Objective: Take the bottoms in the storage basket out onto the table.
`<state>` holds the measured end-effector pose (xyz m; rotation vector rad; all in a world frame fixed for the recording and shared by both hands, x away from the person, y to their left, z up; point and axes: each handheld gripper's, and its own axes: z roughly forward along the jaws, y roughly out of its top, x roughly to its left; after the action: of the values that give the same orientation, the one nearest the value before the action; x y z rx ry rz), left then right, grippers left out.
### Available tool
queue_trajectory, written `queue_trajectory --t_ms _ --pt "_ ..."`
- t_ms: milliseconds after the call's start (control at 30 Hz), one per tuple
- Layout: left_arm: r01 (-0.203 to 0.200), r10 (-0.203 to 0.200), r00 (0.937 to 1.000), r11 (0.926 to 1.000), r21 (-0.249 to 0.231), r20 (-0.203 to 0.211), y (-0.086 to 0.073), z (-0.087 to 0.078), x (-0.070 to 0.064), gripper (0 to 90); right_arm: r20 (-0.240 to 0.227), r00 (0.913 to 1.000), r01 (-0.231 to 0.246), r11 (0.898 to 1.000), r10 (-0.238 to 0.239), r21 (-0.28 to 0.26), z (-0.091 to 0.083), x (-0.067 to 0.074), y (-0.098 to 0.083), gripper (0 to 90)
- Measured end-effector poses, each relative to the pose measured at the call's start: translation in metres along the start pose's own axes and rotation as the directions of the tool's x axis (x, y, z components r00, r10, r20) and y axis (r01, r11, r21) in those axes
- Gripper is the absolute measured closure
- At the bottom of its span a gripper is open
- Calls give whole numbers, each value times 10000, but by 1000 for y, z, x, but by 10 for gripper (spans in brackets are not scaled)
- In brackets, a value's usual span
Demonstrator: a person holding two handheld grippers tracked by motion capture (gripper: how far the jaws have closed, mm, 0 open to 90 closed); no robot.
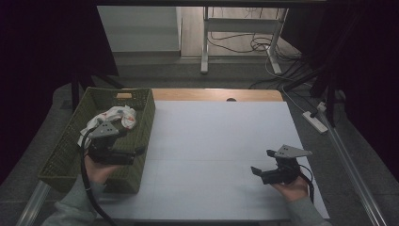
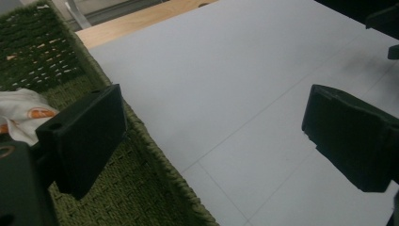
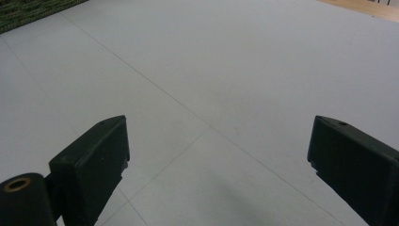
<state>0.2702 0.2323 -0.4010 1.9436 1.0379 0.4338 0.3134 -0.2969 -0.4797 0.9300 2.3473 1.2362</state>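
White cloth (image 1: 115, 116) with small red marks, crumpled, lies inside green woven basket (image 1: 141, 122) at table's left edge. Left gripper (image 1: 136, 151) over basket's near right wall, jaws wide apart, holding nothing. Right gripper (image 1: 262, 162) above bare white table (image 1: 211, 141), jaws spread, nothing in them. Lots of free room between. No writing readable.

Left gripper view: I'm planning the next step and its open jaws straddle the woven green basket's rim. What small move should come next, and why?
Probably swing the left gripper back over the woven green basket toward the white patterned cloth. Its jaws stand open and empty, one inside the basket, one over the grey tabletop, and the cloth lies bunched behind them.
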Motion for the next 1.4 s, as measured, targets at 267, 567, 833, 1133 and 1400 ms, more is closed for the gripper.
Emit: queue_trajectory --t_ms 267,567,833,1133,1400 --pt "109 -110 9998 9999 -25 -181 5 0 8 72 58 10000 31 10000 -31 19 1 0 -1 63" --pt "167 -166 9996 9999 28 -238 9 2 14 72 101 9999 28 10000 -28 46 1 -1 -1 64" --pt "294 -293 9990 9996 26 -328 13 4 22 76 115 9999 19 10000 -20 60 1 -1 -2 64" --pt "351 -357 9980 9993 -118 -531 19 4 29 82 122 9999 38 9999 -40 115 1 -1 -2 64" --pt "371 -374 9970 9993 -53 -683 25 7 37 84 113 9999 23 9999 -24 110 1 -1 -2 64"
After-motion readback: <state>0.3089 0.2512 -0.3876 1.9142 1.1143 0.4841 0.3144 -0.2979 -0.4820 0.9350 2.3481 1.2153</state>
